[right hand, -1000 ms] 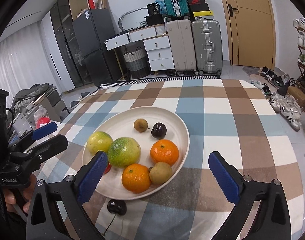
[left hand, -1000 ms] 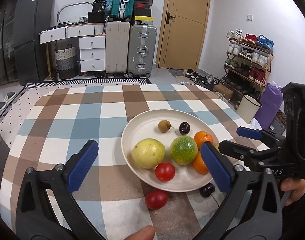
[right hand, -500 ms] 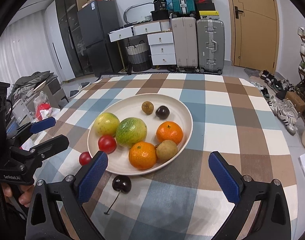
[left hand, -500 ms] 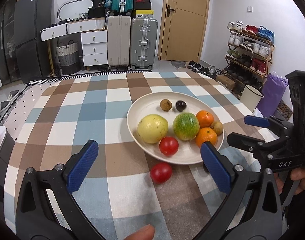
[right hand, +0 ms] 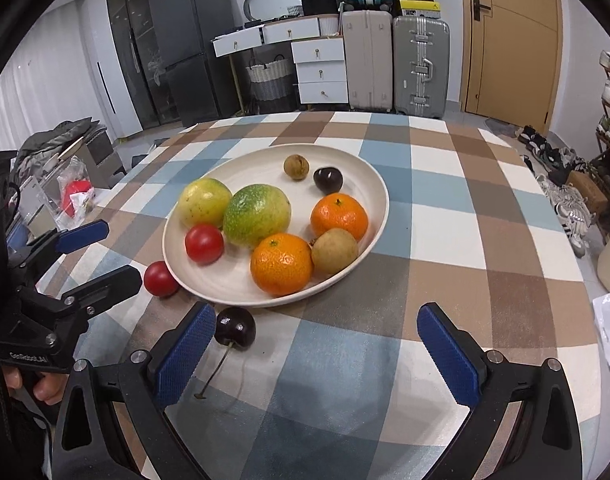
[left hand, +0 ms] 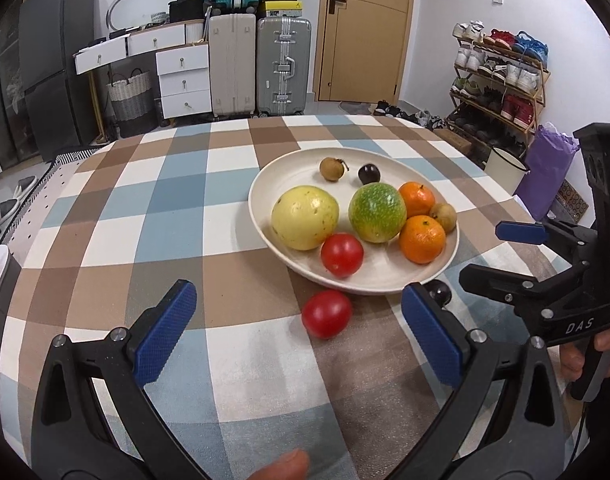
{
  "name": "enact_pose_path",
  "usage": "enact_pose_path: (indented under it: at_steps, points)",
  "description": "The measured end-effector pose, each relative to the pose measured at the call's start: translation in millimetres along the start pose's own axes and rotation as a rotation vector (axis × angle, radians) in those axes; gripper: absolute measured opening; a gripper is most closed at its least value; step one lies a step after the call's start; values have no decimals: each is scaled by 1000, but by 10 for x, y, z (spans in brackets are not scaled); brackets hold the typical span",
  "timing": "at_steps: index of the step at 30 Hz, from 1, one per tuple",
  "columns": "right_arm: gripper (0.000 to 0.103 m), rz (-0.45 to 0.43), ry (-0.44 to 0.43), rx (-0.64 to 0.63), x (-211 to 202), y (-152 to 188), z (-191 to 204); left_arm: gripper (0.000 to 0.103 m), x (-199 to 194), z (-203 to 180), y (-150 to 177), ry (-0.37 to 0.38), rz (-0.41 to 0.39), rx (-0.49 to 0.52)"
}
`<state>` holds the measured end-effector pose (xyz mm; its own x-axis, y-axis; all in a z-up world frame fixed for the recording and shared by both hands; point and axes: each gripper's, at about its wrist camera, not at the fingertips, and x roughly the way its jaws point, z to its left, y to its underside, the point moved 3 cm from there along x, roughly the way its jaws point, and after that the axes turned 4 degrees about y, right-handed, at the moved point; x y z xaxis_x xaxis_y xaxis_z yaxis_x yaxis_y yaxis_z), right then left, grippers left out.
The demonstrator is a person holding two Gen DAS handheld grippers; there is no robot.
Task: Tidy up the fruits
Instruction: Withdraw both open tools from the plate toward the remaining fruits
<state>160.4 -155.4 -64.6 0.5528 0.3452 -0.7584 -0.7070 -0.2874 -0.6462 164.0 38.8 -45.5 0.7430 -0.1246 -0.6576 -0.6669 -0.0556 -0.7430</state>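
Observation:
A cream plate [left hand: 289,168] [right hand: 377,188] on the checked table holds a yellow fruit [left hand: 305,217], a green fruit [left hand: 377,213], two oranges [left hand: 421,239], a red tomato [left hand: 341,255] and small brown and dark fruits. A second red tomato [left hand: 327,313] [right hand: 160,279] lies on the cloth beside the plate's near rim. A dark cherry [right hand: 235,327] [left hand: 439,292] with a stem lies on the cloth too. My left gripper [left hand: 301,340] is open and empty, just short of the loose tomato. My right gripper [right hand: 317,356] is open and empty, its left fingertip beside the cherry.
The table edge lies right of the plate. Suitcases [left hand: 257,64], white drawers [left hand: 183,80] and a door [left hand: 365,32] stand behind. A shoe rack [left hand: 497,80] and a purple bag [left hand: 551,168] stand at the right.
Both grippers have drawn back from the plate. The loose tomato and the cherry now show fully in front of the fingers. Both stay open.

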Motion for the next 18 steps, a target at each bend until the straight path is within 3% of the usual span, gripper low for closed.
enact_pose_path:
  at_steps: [18]
  points:
    - [98, 50, 16, -97, 195, 85, 252, 102, 141, 166, 39, -41, 47, -41]
